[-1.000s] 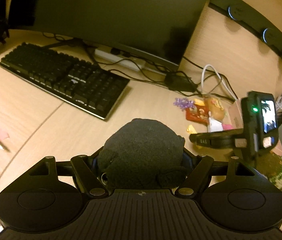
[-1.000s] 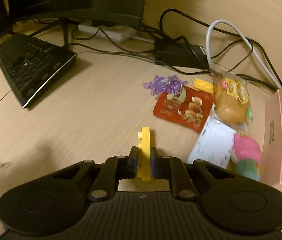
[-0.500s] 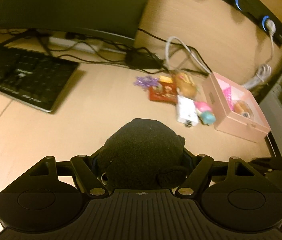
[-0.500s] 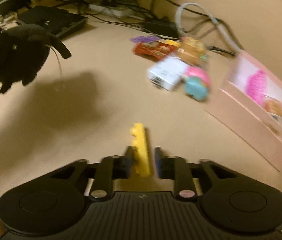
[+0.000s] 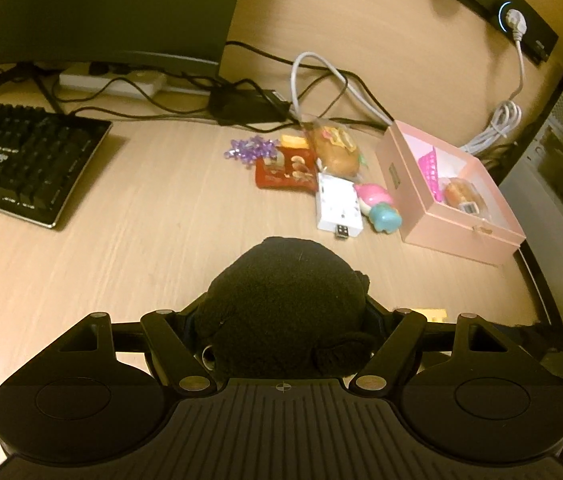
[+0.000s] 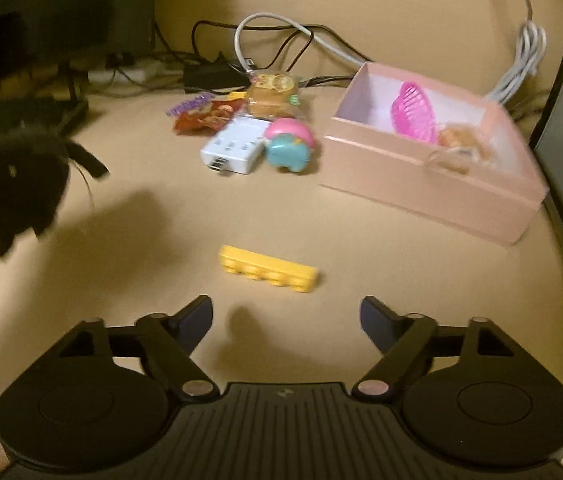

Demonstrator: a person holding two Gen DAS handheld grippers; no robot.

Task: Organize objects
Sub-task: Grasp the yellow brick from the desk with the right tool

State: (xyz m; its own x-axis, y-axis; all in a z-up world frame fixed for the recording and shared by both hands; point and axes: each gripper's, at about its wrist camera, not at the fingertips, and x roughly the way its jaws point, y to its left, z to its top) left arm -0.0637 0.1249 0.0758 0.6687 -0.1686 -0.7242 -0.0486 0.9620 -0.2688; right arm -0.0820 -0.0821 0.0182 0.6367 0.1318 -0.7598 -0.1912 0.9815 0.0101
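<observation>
Desk [image 6: 161, 240]: wood | left tongs [image 5: 281, 320] pinching plush [image 5: 281, 300] | right tongs [image 6: 285, 320] just spread, empty

The left wrist camera is looking forward and steeply down over the left gripper [image 5: 281, 312] at the desk [image 5: 141, 248], close above it, with the pink box [image 5: 457, 236] ahead and to its right. The right wrist camera is facing the same way from behind the right gripper [image 6: 286, 316], nearer that pink box [image 6: 421, 184]. Both views are sharing the box and the white charger [image 5: 337, 210] [image 6: 233, 150].
</observation>
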